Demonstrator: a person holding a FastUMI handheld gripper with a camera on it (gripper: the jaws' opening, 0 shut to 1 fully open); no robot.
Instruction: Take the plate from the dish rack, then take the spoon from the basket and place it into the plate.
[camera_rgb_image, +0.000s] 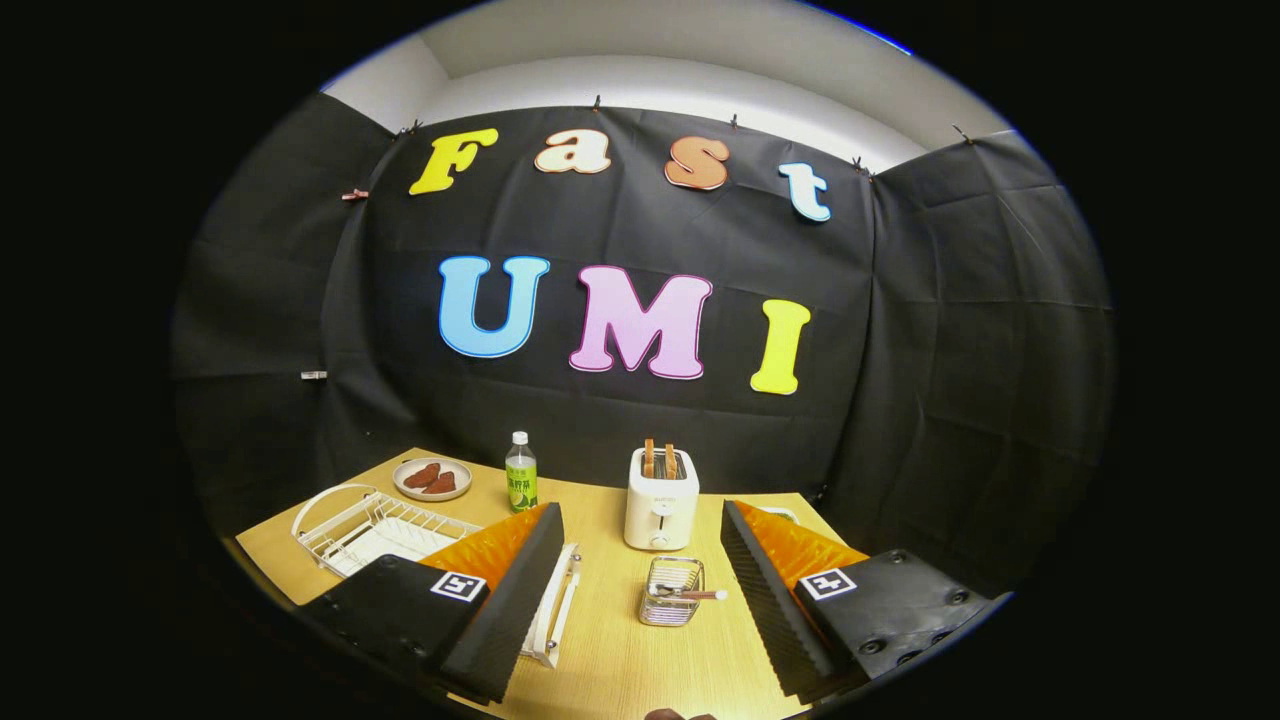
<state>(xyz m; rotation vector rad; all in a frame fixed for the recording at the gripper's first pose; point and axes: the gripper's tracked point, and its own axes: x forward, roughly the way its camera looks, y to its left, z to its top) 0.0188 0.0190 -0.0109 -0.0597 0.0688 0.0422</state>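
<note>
Spoon is lying across the wire basket at lower centre, between our gripper fingers, which we are holding wide open and empty.

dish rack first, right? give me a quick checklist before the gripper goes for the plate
1. Gripper fingers apart and holding nothing: ok.
2. Dish rack within sight, just beyond the left finger: ok.
3. Plate standing in the dish rack: cannot tell, the left finger covers part of the rack and no plate is clear in its bare part.
4. Basket upright between the fingers, spoon lying across it: ok.
5. Bare table near the basket to set the plate on: ok.
6. Toaster and bottle stand apart from the rack: ok.
</note>
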